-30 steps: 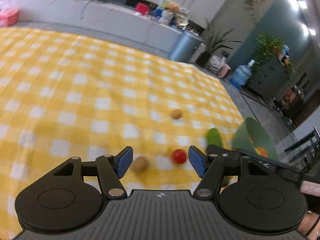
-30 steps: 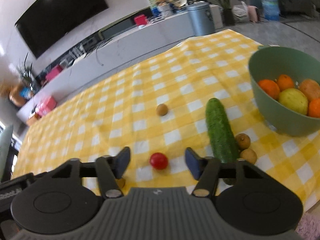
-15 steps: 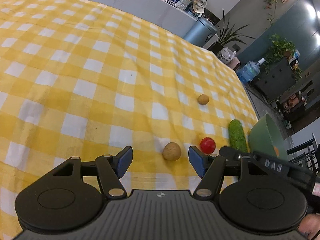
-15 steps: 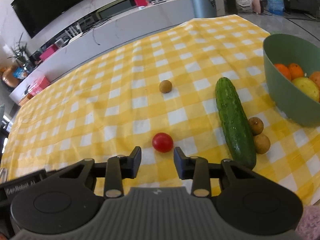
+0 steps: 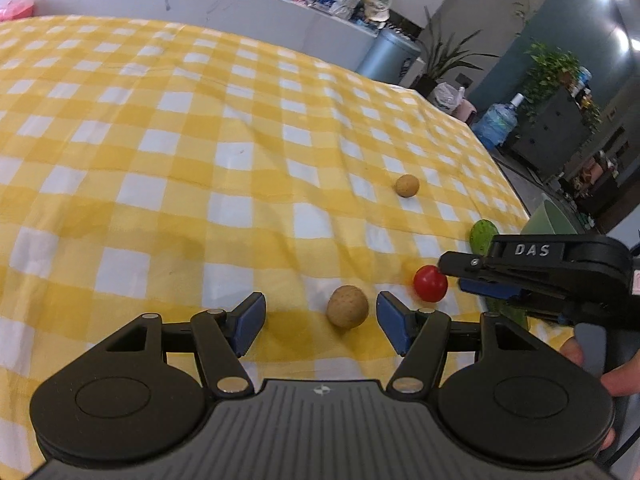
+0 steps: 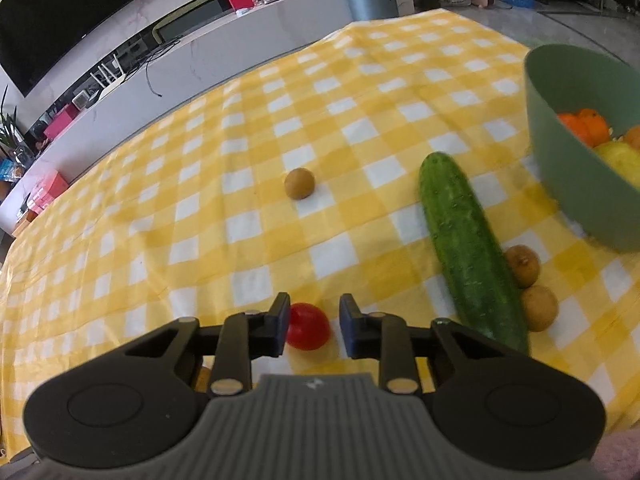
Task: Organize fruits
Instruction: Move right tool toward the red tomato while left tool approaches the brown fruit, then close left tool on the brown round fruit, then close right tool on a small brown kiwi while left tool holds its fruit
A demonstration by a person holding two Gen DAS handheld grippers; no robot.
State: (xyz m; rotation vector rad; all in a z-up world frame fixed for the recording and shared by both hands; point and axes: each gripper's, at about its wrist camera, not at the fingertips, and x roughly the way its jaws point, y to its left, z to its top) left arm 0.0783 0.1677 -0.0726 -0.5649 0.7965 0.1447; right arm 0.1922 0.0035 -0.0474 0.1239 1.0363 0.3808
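The tablecloth (image 6: 240, 208) is a yellow and white check. At the lower centre of the right wrist view lies a red tomato (image 6: 308, 326) between blue-padded fingers (image 6: 282, 322) on black arms. Right of it a dark green cucumber (image 6: 468, 248) runs upward, with 2 tan-brown small fruits (image 6: 524, 266) at its right. The bowl (image 6: 560, 168) at the right edge is sage green, holding orange and yellow fruit. Another tan fruit (image 5: 347, 311) sits at the lower centre of the left wrist view.

A home living room: wall-mounted television (image 6: 72, 12) above a long console (image 6: 208, 52), potted plants (image 5: 448, 60).
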